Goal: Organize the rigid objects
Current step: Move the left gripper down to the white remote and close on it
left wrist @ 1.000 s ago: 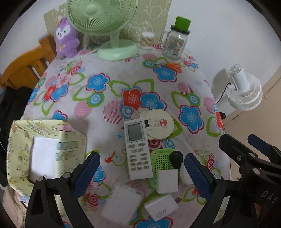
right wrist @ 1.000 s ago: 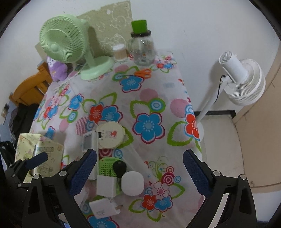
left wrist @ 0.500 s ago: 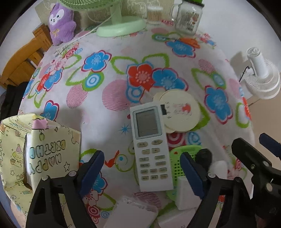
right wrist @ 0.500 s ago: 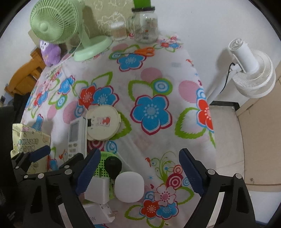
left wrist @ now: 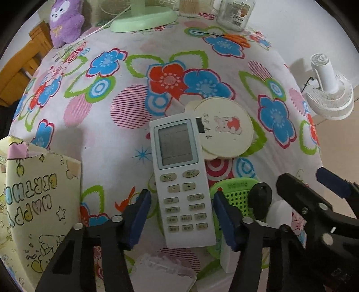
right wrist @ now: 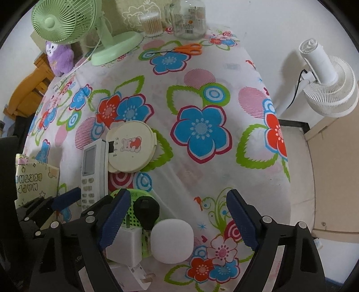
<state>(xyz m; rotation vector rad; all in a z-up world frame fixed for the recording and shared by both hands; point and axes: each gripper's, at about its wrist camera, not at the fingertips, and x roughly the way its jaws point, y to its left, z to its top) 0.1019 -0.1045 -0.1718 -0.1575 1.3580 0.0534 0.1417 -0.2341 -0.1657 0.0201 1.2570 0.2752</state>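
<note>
A white remote control (left wrist: 179, 179) lies on the flowered tablecloth (left wrist: 134, 112), its lower half between my left gripper's (left wrist: 181, 221) blue pads. The jaws are closing; a strip of cloth still shows beside the left pad (left wrist: 139, 220). My right gripper (right wrist: 178, 221) hangs open over a white rounded puck (right wrist: 171, 240), its jaws closing slightly. A black key fob (right wrist: 147, 211) and a white charger cube (right wrist: 125, 247) lie on a green perforated disc (right wrist: 134, 215) by its left finger. A round cream case with a bear (left wrist: 224, 128) touches the remote's top.
A yellow birthday gift box (left wrist: 33, 202) stands open at the left. At the back are a green fan's base (left wrist: 143, 20), a purple plush (left wrist: 65, 20), a glass jar (left wrist: 233, 13) and orange scissors (left wrist: 237, 40). A white floor fan (right wrist: 325, 85) stands beyond the table's right edge.
Both grippers have sunk toward the table. The left jaws have narrowed from wide apart to close around the remote's lower half. The right jaws have narrowed a little above the puck.
</note>
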